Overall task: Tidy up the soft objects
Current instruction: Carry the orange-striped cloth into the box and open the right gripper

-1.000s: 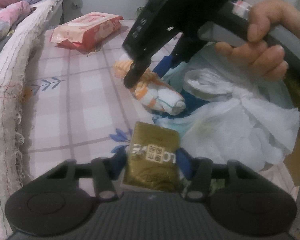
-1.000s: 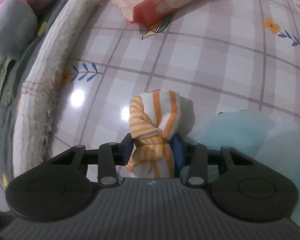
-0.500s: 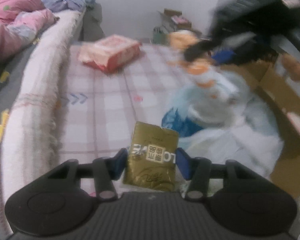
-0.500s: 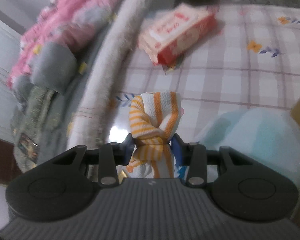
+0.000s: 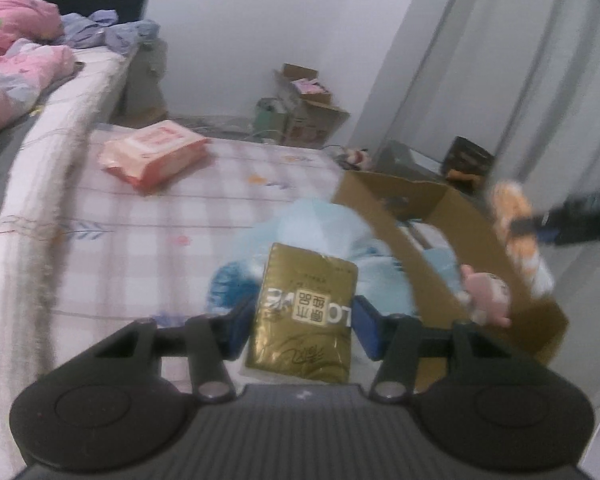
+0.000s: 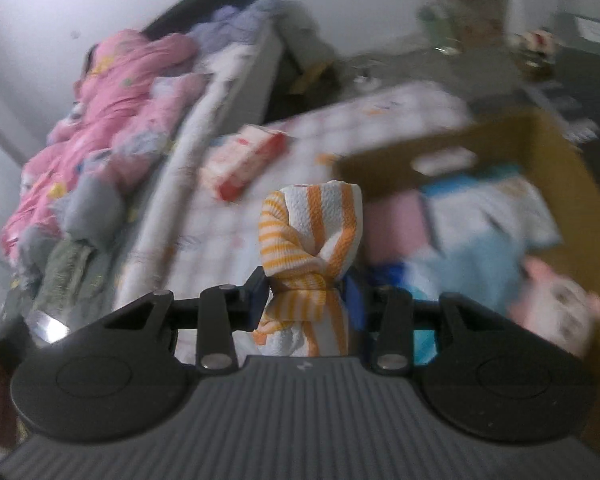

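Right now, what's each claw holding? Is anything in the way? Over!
Left claw shut on gold packet. Right claw shut on orange-striped cloth. Cardboard box open, already holding soft things. Nothing seen blocking.

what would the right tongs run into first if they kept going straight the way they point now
Probably the checked table surface near the cardboard box's rim, beyond the striped towel held by the right tongs; blur leaves depth unclear.

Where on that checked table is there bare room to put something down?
The checked table is bare between the pink wipes pack, the bed edge and the light blue bag. The cardboard box on the right looks crowded with soft things.
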A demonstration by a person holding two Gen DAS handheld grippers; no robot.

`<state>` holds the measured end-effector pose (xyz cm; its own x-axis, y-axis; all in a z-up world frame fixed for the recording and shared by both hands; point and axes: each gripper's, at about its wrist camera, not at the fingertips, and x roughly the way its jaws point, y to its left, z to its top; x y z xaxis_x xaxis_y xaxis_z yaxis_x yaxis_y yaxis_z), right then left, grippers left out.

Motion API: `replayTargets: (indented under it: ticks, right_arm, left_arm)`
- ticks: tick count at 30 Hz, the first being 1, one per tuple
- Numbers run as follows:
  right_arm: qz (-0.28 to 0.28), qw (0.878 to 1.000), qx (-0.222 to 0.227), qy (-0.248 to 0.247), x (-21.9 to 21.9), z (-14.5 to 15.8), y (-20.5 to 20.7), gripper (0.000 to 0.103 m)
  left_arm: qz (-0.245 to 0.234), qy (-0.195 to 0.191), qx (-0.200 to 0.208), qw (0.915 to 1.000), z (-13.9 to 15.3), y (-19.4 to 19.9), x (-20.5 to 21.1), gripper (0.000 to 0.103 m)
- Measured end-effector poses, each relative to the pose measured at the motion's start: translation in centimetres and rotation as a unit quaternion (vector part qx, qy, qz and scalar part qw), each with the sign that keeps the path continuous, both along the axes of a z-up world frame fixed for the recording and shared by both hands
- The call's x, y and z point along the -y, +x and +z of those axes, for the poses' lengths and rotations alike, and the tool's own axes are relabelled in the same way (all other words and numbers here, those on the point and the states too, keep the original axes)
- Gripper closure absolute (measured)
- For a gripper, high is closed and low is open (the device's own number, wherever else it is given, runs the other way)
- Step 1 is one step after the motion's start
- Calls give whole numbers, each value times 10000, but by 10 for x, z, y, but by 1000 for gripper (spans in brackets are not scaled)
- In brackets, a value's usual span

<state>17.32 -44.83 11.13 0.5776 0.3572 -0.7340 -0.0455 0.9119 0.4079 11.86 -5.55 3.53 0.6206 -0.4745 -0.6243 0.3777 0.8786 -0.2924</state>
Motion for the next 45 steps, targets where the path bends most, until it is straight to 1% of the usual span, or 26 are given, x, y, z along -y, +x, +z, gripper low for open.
replayTargets:
  ticks: [3, 7, 8, 10, 13, 15, 18, 20, 23, 25, 27, 30, 32, 35, 39, 42, 45]
  right_arm:
    - [-59, 9992, -146, -375, 19, -26, -19, 63]
    - [32, 9962, -465, -732, 30, -67, -29, 62]
    - [60, 9955, -558, -763, 35, -77, -33, 62]
    - [191, 9935, -803, -785, 35, -96, -29, 62]
    - [433, 9890, -1090, -898, 32, -116, -29, 61]
    - [473, 9882, -1144, -907, 33, -120, -29, 55]
    - [427, 9904, -1036, -813, 37, -117, -30, 51]
    - [330, 9919, -948, -780, 41, -112, -23, 49]
    - [109, 9934, -920, -681, 50, -113, -14, 49]
    - [-2, 9934, -1005, -553, 54, -120, -9, 49]
    - [-37, 9931, -1133, -308, 57, -129, -7, 49]
    - [41, 9909, -1336, 165, 57, -140, -7, 48]
    - [30, 9897, -1396, 323, 57, -142, -10, 48]
    - [-217, 9925, -1140, 398, 65, -128, -21, 48]
    - [-650, 9953, -399, 593, 85, -87, -55, 47]
    - [-924, 9932, 66, 710, 98, -62, -86, 45]
    - [-1161, 9897, 377, 750, 108, -46, -113, 43]
  left_arm:
    - [-122, -4, 29, 9999, 2, -5, 15, 49]
    - [-248, 40, 40, 9997, 2, -12, 31, 49]
    - [-273, 63, 43, 9996, 2, -14, 35, 49]
    - [-309, 96, 53, 9995, 3, -18, 40, 49]
    - [-343, 142, 53, 9993, 2, -21, 47, 49]
    - [-371, 176, 56, 9991, 2, -22, 51, 49]
    - [-428, 216, 55, 9988, 2, -24, 56, 49]
    - [-462, 234, 53, 9986, 1, -25, 60, 49]
    - [-508, 260, 50, 9984, 1, -26, 65, 49]
    - [-542, 276, 49, 9981, 1, -26, 67, 49]
    - [-570, 293, 59, 9979, 2, -28, 71, 49]
    - [-640, 294, 65, 9975, 3, -28, 76, 49]
    - [-742, 315, 83, 9967, 5, -28, 84, 49]
    - [-1023, 357, 78, 9941, 8, -25, 103, 49]
    - [-1616, 382, -68, 9861, 11, -17, 144, 49]
    - [-2061, 358, -516, 9765, 3, -4, 187, 49]
    - [-2310, 252, -1213, 9650, -15, 13, 233, 49]
